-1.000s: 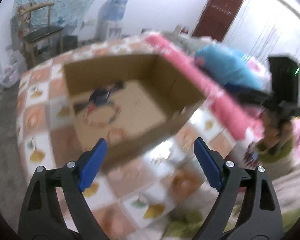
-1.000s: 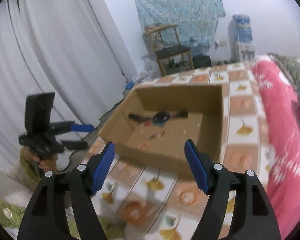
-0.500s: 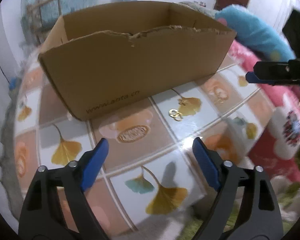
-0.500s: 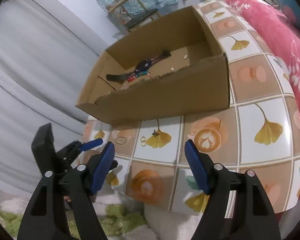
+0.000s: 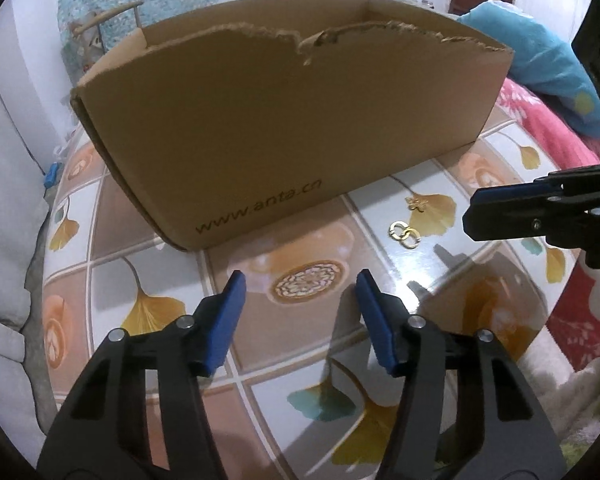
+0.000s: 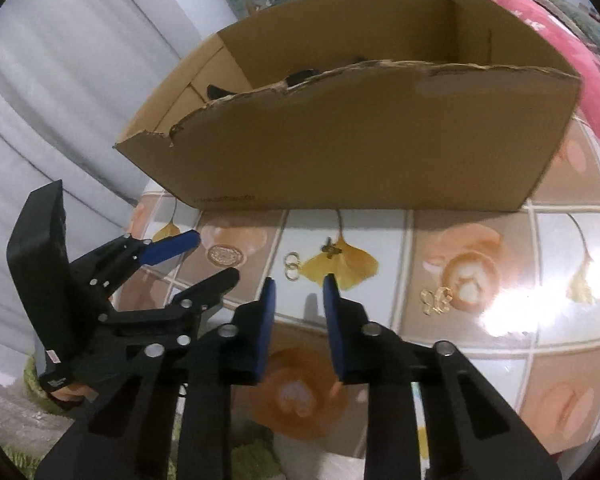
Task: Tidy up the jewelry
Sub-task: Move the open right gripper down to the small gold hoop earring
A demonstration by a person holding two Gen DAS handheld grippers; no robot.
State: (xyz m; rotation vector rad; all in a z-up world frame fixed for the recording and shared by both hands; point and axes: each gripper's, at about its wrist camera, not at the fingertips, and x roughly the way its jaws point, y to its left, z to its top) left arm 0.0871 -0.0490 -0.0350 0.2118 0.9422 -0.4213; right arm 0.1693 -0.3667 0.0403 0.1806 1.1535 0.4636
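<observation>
Both grippers have dropped toward the leaf-patterned tiled desk [image 5: 172,312], jaws just closing, nothing between: left gripper [image 5: 300,312] moderately apart, right gripper [image 6: 299,308] narrowly apart. Linked gold rings [image 5: 405,235] lie centre-right; beyond, brown cardboard box [image 5: 284,132] fills upper frame.

Cardboard box [image 5: 260,136] on table [image 5: 300,364], small jewelry in front of it

From the left gripper [image 5: 300,292]: box straight ahead, linked rings [image 5: 405,234] ahead-right, small charm [image 5: 417,203] just beyond them, right gripper [image 5: 470,216] further right. From the right gripper [image 6: 299,290]: rings [image 6: 291,266] and charm [image 6: 330,249] just ahead — another piece [image 6: 436,300] off right, left gripper [image 6: 216,256] at left.
</observation>
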